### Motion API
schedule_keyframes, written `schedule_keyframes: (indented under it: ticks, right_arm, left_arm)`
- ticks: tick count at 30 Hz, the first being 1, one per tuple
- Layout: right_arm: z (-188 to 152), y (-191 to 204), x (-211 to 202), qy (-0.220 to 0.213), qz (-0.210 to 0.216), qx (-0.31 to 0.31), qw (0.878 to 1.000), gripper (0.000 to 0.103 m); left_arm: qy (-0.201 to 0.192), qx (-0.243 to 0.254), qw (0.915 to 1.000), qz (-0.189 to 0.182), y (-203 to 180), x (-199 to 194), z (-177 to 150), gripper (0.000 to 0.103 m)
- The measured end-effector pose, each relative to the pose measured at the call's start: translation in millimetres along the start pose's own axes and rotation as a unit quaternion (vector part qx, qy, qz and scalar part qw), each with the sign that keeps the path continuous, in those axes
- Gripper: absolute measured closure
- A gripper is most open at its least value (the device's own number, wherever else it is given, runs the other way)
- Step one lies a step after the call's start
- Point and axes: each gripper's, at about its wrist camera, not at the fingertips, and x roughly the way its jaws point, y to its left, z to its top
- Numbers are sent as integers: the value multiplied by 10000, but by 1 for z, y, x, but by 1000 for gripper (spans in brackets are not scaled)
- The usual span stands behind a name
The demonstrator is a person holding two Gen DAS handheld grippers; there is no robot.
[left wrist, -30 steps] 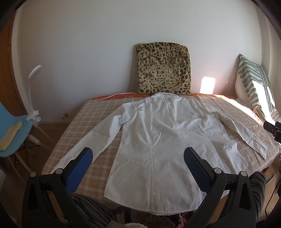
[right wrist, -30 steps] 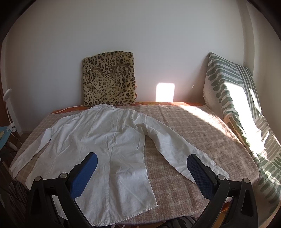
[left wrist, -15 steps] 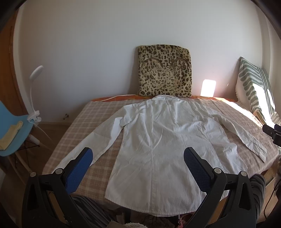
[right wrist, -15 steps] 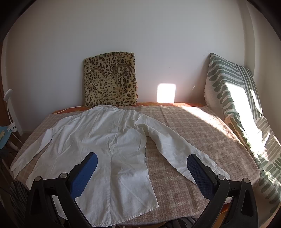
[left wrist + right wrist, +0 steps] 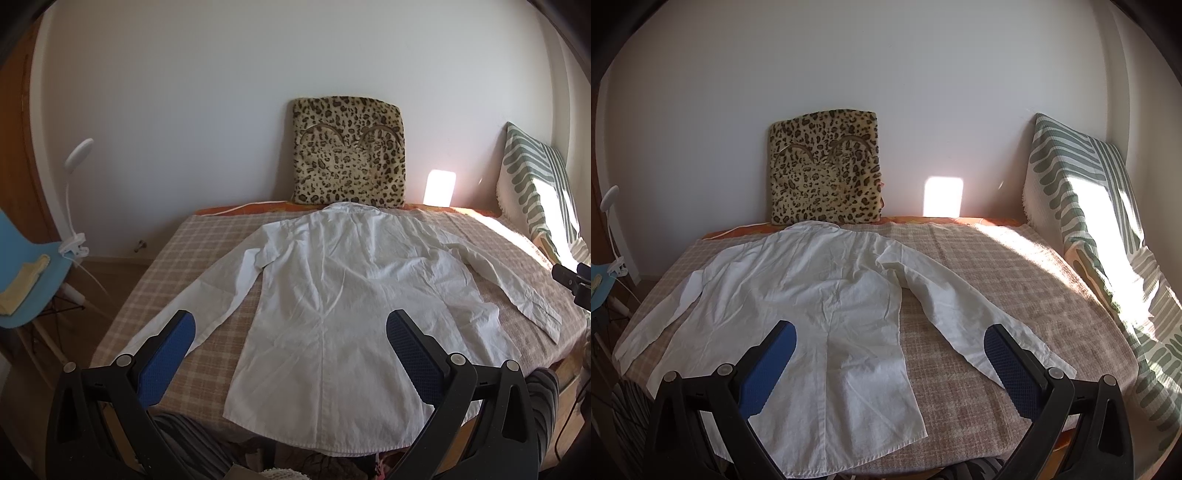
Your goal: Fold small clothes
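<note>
A white long-sleeved shirt lies flat, back up, on the checked bed cover, collar at the far end, both sleeves spread out. It also shows in the right wrist view. My left gripper is open and empty, held above the shirt's near hem. My right gripper is open and empty, above the shirt's right side and its right sleeve. A part of the right gripper shows at the right edge of the left wrist view.
A leopard-print cushion leans on the far wall. A green-striped pillow stands along the right side of the bed. A blue chair with a clip lamp stands left of the bed.
Both views have tilted up a little, so the shirt sits lower in frame. Both grippers stay open and the shirt has not moved.
</note>
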Motion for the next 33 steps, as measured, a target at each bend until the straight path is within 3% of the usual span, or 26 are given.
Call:
schedule_keyframes:
  ticks: [22, 30, 33]
  right_arm:
    - [3, 9, 0, -8, 37, -41, 10000, 0]
    - [15, 22, 4, -102, 157, -216, 9996, 0]
    - [25, 33, 5, -191, 194, -303, 9992, 0]
  left_arm:
    - [-3, -75, 10000, 42, 7, 3, -4, 0]
    - [-21, -353, 9991, 240, 41, 16, -7, 0]
    - [-12, -523, 9985, 137, 61, 21, -9, 0]
